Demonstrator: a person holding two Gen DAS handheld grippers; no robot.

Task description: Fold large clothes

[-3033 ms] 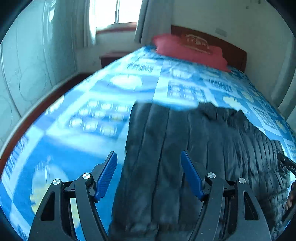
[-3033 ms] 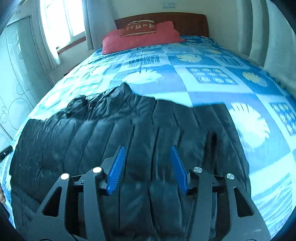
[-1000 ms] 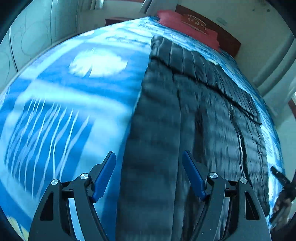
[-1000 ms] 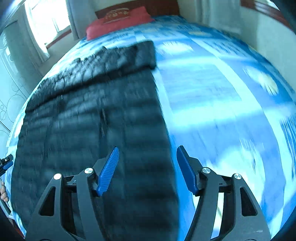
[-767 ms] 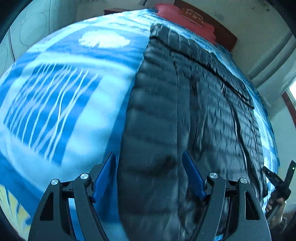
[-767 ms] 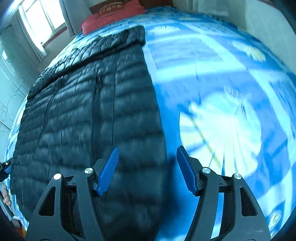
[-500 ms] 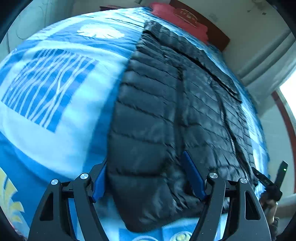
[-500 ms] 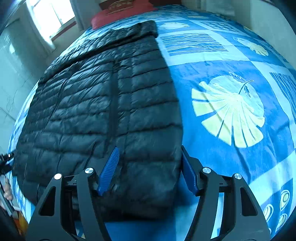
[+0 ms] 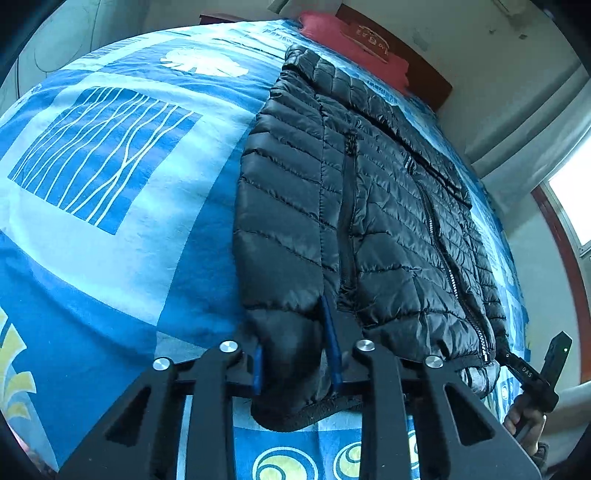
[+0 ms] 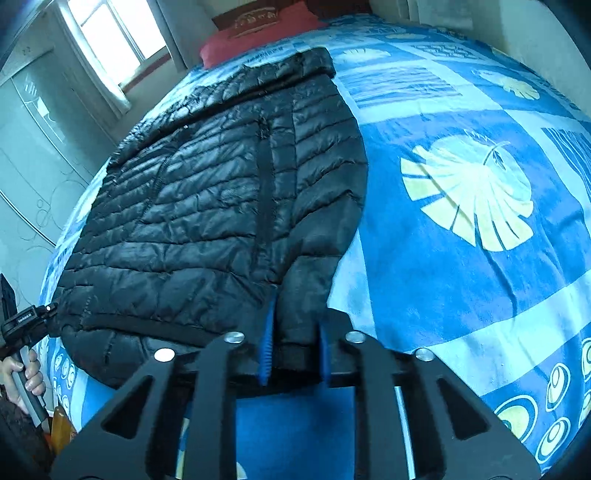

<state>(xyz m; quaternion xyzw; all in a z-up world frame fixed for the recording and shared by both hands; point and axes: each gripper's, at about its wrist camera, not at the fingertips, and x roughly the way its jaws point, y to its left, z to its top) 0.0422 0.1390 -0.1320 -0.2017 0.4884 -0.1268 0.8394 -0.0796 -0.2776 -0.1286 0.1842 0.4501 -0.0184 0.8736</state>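
A black quilted puffer jacket (image 9: 369, 221) lies flat, zipped side up, on the blue patterned bed cover (image 9: 110, 221), collar toward the headboard. My left gripper (image 9: 293, 354) sits at the jacket's near left hem corner, jaws closing, blue pads pinching the padded fabric. In the right wrist view the jacket (image 10: 203, 203) spreads to the left, and my right gripper (image 10: 295, 343) is at the near right hem corner, jaws closing with the fabric squeezed between the pads.
A red pillow (image 9: 354, 40) lies by the wooden headboard. A window (image 10: 110, 29) and a pale wardrobe (image 10: 29, 147) stand left of the bed. A hand (image 10: 22, 373) holds the other tool at the bed's foot edge. Bed cover (image 10: 480, 295) stretches right of the jacket.
Both grippers have drawn back along the jacket to its near hem. Their jaws, wide open earlier, have come together on the hem corners.
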